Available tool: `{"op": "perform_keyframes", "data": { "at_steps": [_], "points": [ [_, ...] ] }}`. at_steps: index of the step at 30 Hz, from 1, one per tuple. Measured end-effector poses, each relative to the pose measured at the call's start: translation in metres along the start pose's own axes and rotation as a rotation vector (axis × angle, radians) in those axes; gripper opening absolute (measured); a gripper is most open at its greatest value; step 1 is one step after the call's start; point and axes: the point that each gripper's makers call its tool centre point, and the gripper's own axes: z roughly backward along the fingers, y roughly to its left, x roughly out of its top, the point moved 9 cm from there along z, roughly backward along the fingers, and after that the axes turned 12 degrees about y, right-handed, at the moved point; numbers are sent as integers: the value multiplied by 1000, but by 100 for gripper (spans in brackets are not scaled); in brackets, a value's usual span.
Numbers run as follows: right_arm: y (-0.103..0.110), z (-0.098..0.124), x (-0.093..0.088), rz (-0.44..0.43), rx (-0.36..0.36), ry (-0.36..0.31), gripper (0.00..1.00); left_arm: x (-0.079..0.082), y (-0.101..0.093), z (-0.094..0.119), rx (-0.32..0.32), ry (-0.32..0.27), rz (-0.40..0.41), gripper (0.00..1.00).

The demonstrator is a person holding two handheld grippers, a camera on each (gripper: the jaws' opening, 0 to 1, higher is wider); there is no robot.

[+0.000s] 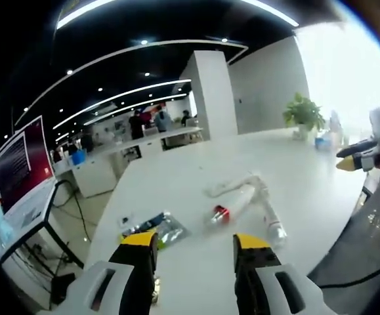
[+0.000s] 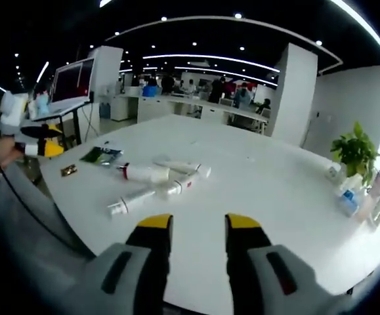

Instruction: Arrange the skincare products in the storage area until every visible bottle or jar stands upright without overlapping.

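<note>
Bottles: several white skincare tubes and bottles lie flat on the table [image 2: 255,177], none upright, so the arranging looks not yet begun. Red-capped bottle [image 2: 144,172] on its side, touching or just beside a longer tube [image 2: 182,168]; slim pump bottle [image 2: 140,197] flat, nearest the near edge; another tube [image 2: 180,186] between them, whether overlapping I cannot tell. Dark sachet [image 2: 100,155] and a small gold item [image 2: 68,170] near the table's left corner. Left gripper [image 1: 195,246]: jaws well apart, holding nothing, above the near edge. Right gripper [image 2: 198,226]: jaws apart, empty, above the near edge. Plant [image 2: 356,151] and small blue-white containers [image 2: 347,197] at the far right edge. Open room: wide bare tabletop behind and right of the cluster.
</note>
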Motion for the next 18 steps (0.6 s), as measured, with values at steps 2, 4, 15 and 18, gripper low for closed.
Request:
{"op": "perform_keyframes", "data": {
  "at_steps": [2, 4, 15, 18],
  "points": [
    [-2, 0, 1, -24, 8, -6, 33, 0, 0, 0, 1, -5, 2, 48],
    [-5, -1, 4, -51, 14, -20, 35, 0, 0, 0, 3, -2, 4, 48],
    [-30, -14, 19, -55, 17, -52, 37, 0, 0, 1, 11, 8, -5, 48],
    [-37, -17, 26, -87, 27, -73, 37, -1, -1, 0, 2, 18, -6, 48]
  ]
}}
